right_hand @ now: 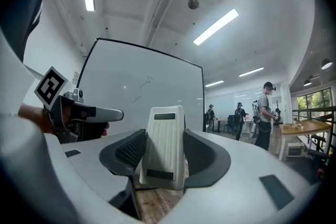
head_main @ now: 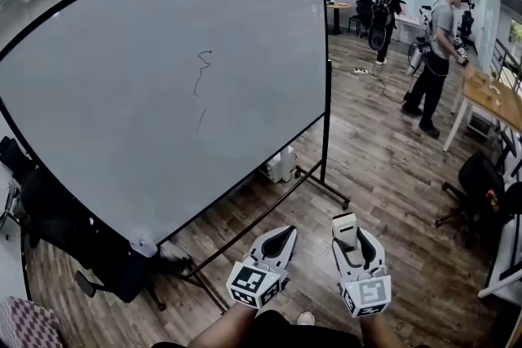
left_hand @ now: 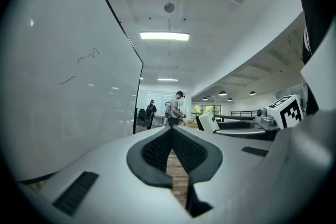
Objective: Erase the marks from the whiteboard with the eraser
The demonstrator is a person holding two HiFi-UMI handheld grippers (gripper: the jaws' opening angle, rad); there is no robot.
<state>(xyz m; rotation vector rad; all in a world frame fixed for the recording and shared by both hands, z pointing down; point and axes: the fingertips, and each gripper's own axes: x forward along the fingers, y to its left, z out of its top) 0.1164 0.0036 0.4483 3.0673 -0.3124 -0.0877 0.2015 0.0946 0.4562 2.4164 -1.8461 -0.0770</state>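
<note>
A large wheeled whiteboard [head_main: 122,94] fills the left of the head view, with thin black scribbles [head_main: 201,76] near its middle; the scribbles [left_hand: 84,60] also show in the left gripper view and faintly [right_hand: 144,85] in the right gripper view. My right gripper [head_main: 351,234] is shut on a white eraser [head_main: 346,229], which stands upright between the jaws [right_hand: 165,147]. My left gripper [head_main: 280,242] is shut with nothing in it, its jaws meeting [left_hand: 171,149]. Both grippers are held low, well short of the board.
The board's black stand and foot [head_main: 326,187] reach across the wooden floor. A dark chair [head_main: 73,232] sits behind the board at lower left. Two people [head_main: 436,53] stand at the far right near a wooden table [head_main: 493,98]. A black office chair [head_main: 481,183] is at right.
</note>
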